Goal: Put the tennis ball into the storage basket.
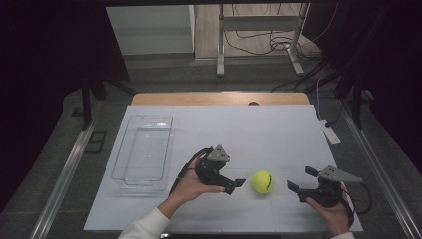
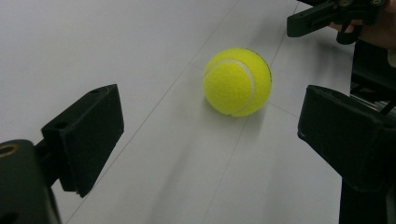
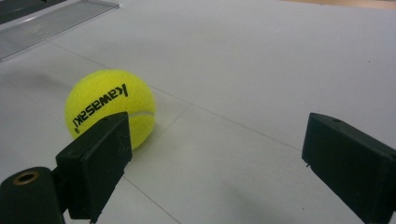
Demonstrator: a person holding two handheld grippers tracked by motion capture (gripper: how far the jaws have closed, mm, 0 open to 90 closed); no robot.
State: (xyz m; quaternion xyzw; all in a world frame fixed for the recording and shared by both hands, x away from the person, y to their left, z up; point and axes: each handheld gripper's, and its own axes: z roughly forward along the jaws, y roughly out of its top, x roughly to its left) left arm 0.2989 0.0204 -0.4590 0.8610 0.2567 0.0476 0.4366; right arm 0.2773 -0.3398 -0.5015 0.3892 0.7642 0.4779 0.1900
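While tennis ball [image 1: 262, 181] lies mid-table | left claw [image 1: 234, 184] wide | right claw [image 1: 300, 180] wide, both apart

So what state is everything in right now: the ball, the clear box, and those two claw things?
Tennis ball: resting on the table, untouched, between the two grippers.
Clear tray: empty, flat on the table at the left.
Left gripper: jaws open, pointed at the ball, holding nothing.
Right gripper: jaws open, holding nothing.

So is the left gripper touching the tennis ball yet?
Apart. In the left gripper view, the tennis ball sits on the table ahead of the left gripper, with bare white surface between it and both open fingers. The high view shows the same gap.
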